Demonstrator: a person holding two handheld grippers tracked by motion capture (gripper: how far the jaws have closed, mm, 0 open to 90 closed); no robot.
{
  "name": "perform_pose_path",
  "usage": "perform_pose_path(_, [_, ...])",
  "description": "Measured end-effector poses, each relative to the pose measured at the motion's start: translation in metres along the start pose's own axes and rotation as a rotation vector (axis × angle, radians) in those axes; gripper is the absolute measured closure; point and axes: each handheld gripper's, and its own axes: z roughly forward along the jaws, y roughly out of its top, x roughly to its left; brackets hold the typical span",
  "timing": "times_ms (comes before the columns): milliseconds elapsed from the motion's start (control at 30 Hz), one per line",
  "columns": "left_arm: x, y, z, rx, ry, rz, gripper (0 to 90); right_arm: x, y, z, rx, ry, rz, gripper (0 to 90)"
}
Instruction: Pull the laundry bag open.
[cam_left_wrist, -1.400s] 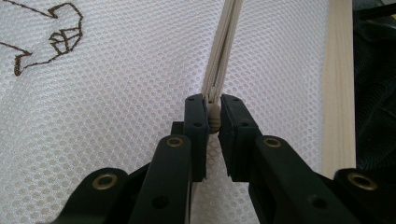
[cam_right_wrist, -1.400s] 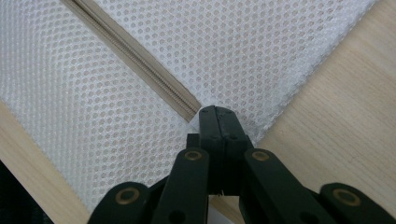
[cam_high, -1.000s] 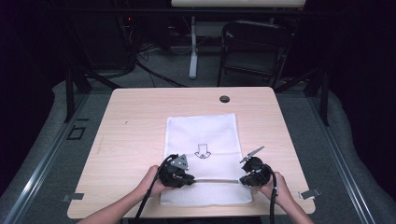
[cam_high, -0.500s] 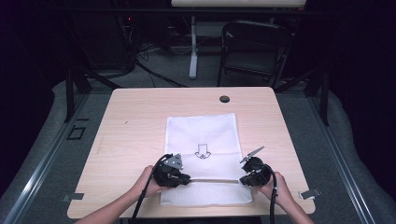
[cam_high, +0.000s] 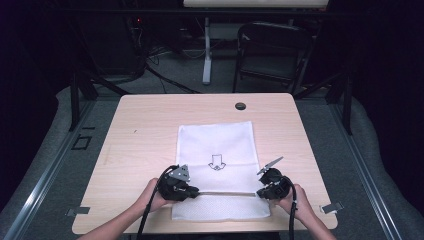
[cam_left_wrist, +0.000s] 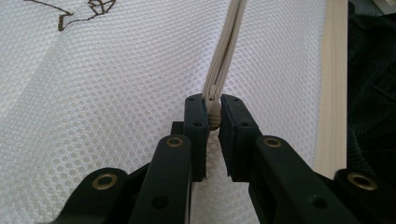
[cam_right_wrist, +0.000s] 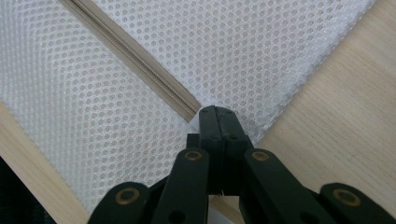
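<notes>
A white mesh bag with a black arrow print lies flat on the wooden table. A beige zipper runs across the bag near its front end. My left gripper sits at the zipper's left part. In the left gripper view, the left gripper is shut on the beige zipper pull, and the zipper stretches away from it. My right gripper is at the bag's right edge. In the right gripper view, the right gripper is shut on the mesh where the zipper ends.
A small black round cap sits near the table's far edge. A dark folding chair and cables stand on the floor beyond. Metal clips mark the table's front corners. Both hands rest close to the front edge.
My left gripper has slid a little to the left along the zipper line with the pull in it. The right gripper has stayed put.
</notes>
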Motion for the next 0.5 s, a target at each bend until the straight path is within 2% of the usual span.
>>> perform_pose_path(200, [0.001, -0.003, -0.004, -0.01, -0.006, 0.005, 81.6, 0.0, 0.0, 0.0, 0.0, 0.0, 0.002, 90.0])
perform_pose_path(333, [0.001, -0.005, -0.007, -0.003, 0.007, 0.008, 81.6, 0.0, 0.0, 0.0, 0.001, 0.0, 0.002, 90.0])
perform_pose_path(400, [0.001, -0.008, -0.009, -0.01, 0.007, -0.009, 81.6, 0.0, 0.0, 0.0, 0.001, 0.0, 0.001, 90.0])
perform_pose_path(500, [0.001, -0.009, -0.011, -0.005, 0.012, 0.002, 81.6, 0.0, 0.0, 0.0, 0.001, -0.001, 0.001, 90.0])
